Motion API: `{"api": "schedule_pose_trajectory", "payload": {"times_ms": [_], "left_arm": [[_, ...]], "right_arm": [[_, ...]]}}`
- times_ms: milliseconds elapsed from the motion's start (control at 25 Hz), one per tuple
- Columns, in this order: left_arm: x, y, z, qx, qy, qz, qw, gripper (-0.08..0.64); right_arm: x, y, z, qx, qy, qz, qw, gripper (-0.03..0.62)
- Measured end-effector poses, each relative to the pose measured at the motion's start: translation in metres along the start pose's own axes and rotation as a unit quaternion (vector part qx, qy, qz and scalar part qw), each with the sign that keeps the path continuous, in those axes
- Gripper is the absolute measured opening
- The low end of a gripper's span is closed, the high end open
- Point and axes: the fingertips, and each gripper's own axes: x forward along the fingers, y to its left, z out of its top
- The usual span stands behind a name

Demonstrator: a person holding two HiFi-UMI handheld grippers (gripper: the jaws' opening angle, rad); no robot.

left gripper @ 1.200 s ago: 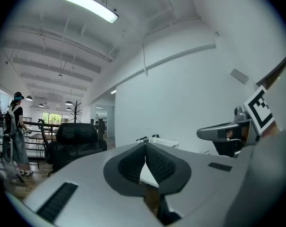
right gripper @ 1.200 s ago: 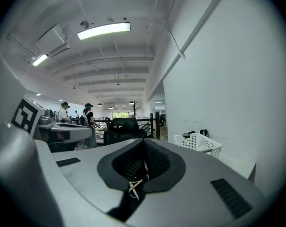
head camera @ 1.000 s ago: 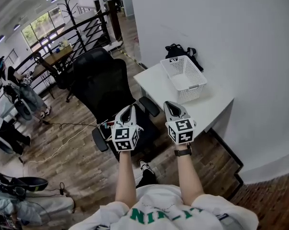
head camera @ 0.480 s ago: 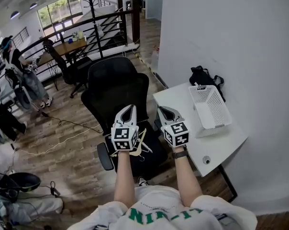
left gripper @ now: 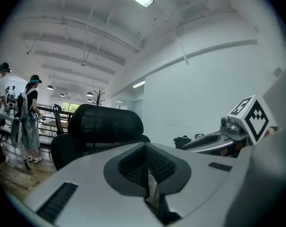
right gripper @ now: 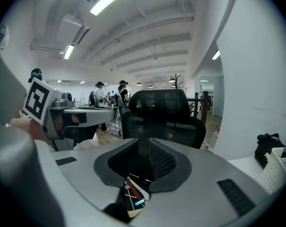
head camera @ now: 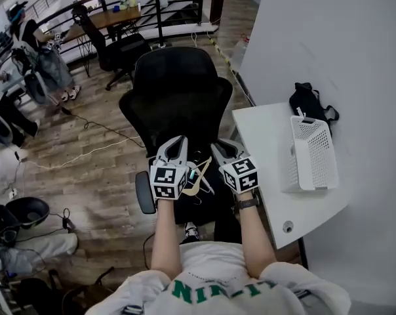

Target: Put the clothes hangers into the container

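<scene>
Above the chair [head camera: 178,90] seat with hangers [head camera: 199,176], table [head camera: 267,176] edge at right and free floor [head camera: 93,169] at left, the left gripper [head camera: 178,140] is clenched and empty, while the right gripper [head camera: 218,146] jaws have just been opening slightly, nothing between them.

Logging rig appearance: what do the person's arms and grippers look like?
Both the left gripper and right gripper are light grey, tapering to dark ribbed jaws, each with a black-and-white marker cube. The right jaws have just been opening, nothing between them. White short-sleeved shirt with green lettering; dark watch on the right wrist.
</scene>
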Motion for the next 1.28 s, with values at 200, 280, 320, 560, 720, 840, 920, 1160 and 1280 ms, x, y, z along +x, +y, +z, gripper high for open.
{"api": "schedule_pose_trajectory", "payload": {"times_ms": [200,280,320,560,720,840,920,1160,1280], "left_arm": [[0.022,0.021,-0.031,-0.013,0.027,0.032,0.999,0.015],[0.028,0.031,-0.044,-0.021,0.041,0.047,0.9978,0.015],[0.032,0.035,-0.052,-0.024,0.049,0.055,0.997,0.015],[0.041,0.062,-0.106,-0.066,0.094,0.093,0.989,0.015],[0.041,0.08,-0.15,-0.083,0.125,0.118,0.9817,0.015],[0.041,0.093,-0.183,-0.097,0.144,0.13,0.9763,0.015],[0.04,0.101,-0.205,-0.107,0.156,0.136,0.9725,0.015],[0.042,0.132,-0.27,-0.13,0.179,0.162,0.9618,0.015],[0.048,0.143,-0.3,-0.134,0.187,0.165,0.9591,0.015]], "right_arm": [[0.054,-0.007,-0.037,-0.008,0.048,0.066,0.997,0.117],[0.071,-0.01,-0.054,-0.009,0.068,0.087,0.994,0.133],[0.079,-0.012,-0.063,-0.01,0.079,0.097,0.992,0.141],[0.118,-0.009,-0.126,-0.032,0.15,0.156,0.976,0.206],[0.148,0.004,-0.177,-0.057,0.19,0.195,0.961,0.235],[0.172,0.012,-0.217,-0.078,0.223,0.223,0.946,0.262],[0.188,0.018,-0.245,-0.086,0.244,0.236,0.937,0.264],[0.249,0.034,-0.336,-0.12,0.304,0.281,0.902,0.265],[0.278,0.038,-0.386,-0.125,0.333,0.295,0.887,0.262]]}}
